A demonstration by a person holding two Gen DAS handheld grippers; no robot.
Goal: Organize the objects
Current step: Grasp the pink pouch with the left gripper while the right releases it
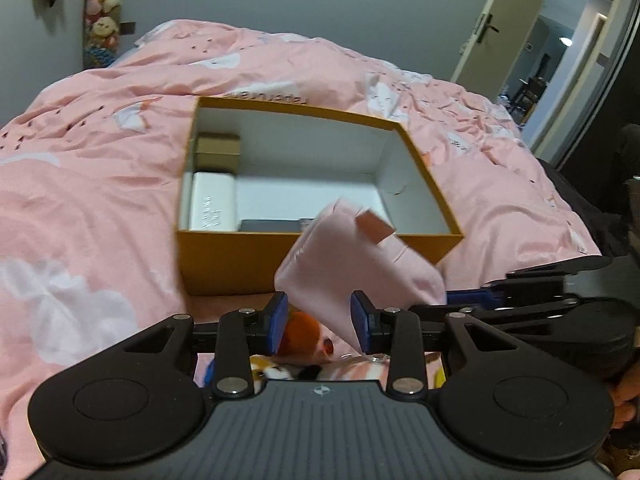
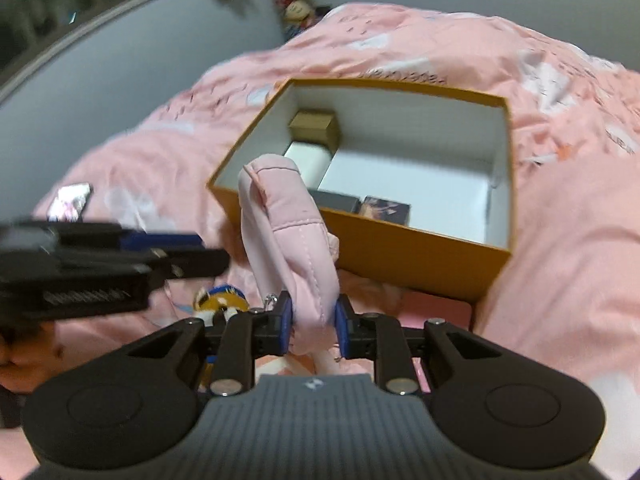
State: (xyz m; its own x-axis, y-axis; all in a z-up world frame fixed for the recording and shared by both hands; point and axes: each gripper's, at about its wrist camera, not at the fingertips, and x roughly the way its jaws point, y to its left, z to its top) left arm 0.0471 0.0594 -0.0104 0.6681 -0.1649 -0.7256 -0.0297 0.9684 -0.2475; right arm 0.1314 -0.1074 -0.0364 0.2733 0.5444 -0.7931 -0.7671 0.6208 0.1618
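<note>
An open orange box [image 1: 224,258] with a white inside sits on the pink bedspread; it also shows in the right wrist view [image 2: 404,252]. Inside it lie a brown carton [image 1: 218,146], a white box [image 1: 212,204] and a dark box [image 1: 272,225]. My right gripper [image 2: 313,322] is shut on a pink padded pouch [image 2: 288,224] and holds it up in front of the box's near wall. In the left wrist view the pouch [image 1: 352,264] hangs between my left gripper's [image 1: 320,322] open fingers, which do not clamp it.
A small plush toy [image 1: 300,336] with orange hair lies under the grippers; it also shows in the right wrist view [image 2: 220,300]. A photo card [image 2: 70,202] lies on the bedspread [image 1: 80,184] at left. Stuffed toys [image 1: 102,12] hang on the wall; a doorway [image 1: 560,60] is at far right.
</note>
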